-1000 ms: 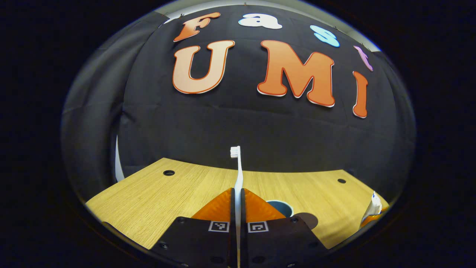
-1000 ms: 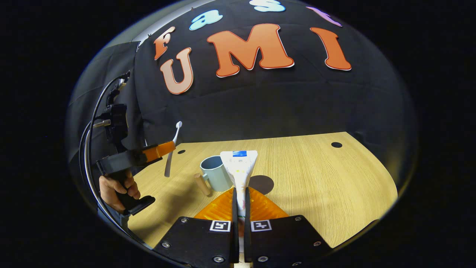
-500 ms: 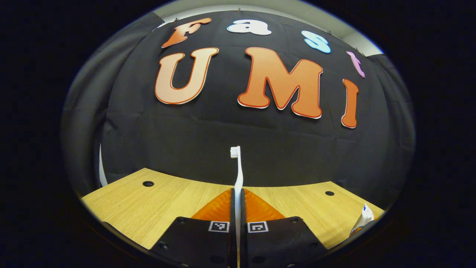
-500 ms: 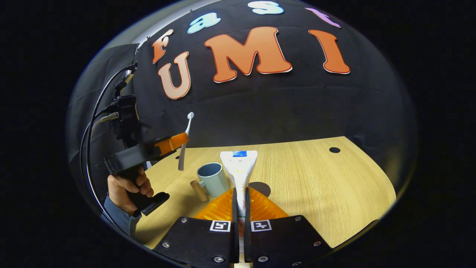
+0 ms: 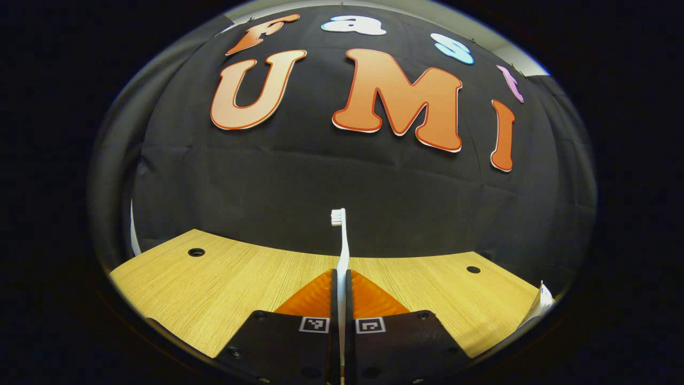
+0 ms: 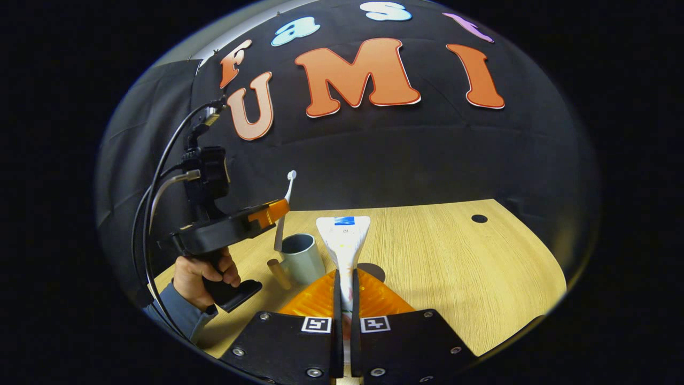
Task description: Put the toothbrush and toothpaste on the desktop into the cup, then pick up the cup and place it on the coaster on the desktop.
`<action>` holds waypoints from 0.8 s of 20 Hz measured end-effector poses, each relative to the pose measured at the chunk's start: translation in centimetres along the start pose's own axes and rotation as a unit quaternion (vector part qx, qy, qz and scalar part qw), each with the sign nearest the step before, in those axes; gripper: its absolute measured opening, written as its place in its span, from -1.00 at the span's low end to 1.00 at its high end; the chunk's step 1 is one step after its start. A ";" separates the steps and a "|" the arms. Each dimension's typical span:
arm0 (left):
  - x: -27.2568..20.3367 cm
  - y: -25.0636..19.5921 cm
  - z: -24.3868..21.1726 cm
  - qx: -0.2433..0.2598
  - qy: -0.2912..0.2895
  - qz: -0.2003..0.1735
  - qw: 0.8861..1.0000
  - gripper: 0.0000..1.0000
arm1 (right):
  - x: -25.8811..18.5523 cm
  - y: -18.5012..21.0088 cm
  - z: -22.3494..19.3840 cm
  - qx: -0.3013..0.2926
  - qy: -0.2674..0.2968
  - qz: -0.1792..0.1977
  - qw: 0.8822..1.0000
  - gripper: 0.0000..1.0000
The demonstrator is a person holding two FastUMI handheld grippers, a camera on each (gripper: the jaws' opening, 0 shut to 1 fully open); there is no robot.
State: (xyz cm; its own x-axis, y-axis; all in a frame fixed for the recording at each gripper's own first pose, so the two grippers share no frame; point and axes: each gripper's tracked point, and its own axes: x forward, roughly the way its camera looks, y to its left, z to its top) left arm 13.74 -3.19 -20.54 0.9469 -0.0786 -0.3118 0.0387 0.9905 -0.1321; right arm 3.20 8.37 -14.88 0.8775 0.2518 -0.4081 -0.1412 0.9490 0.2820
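Pale-wood worktop (image 6: 438,256), blue-grey cup (image 6: 302,259) sitting on it w/ handle toward camera, dark round coaster (image 6: 374,269) just behind/right of it. Left hand-held gripper (image 5: 341,278) clamped tight on toothbrush (image 5: 340,240), bristles up; in right gripper view (image 6: 273,212) hangs just above-left of cup, handle end near the rim, not in yet. Right hand-held gripper (image 6: 345,283) pinched closed on toothpaste (image 6: 343,238), crimped end up, held off the worktop near the cup.

Prob mid-drop for the brush. Tips imo: centre handle end over cup mouth first, keep brush near vertical, lower til well inside, then let go. Otherwise could clip rim & tip the cup. Keep the toothpaste clear til the brush is in.
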 end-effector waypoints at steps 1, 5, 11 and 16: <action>0.2 -0.1 -0.2 0.000 0.002 -0.002 1.000 -0.93 | 0.0 0.1 -0.1 0.000 0.000 0.001 1.000 -0.89; 0.8 -0.7 -2.4 0.016 0.020 -0.010 1.000 -0.94 | -0.1 0.0 0.0 0.001 -0.004 0.004 1.000 -0.89; 0.9 -0.7 -4.2 0.026 0.034 -0.018 0.999 -0.92 | 0.6 0.5 1.0 0.002 -0.008 0.011 1.000 -0.89; -0.1 -1.0 -5.9 0.021 0.058 -0.042 0.997 -0.80 | 1.4 1.3 1.5 0.002 -0.013 0.018 1.000 -0.89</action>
State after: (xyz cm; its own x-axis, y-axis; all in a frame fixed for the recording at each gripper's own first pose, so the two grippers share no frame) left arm 11.76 -4.84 -25.92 0.8969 -0.1717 -0.4075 0.1321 0.9835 -0.1236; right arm 4.96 9.70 -13.84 0.8832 0.2816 -0.3750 -0.1717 0.9383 0.3002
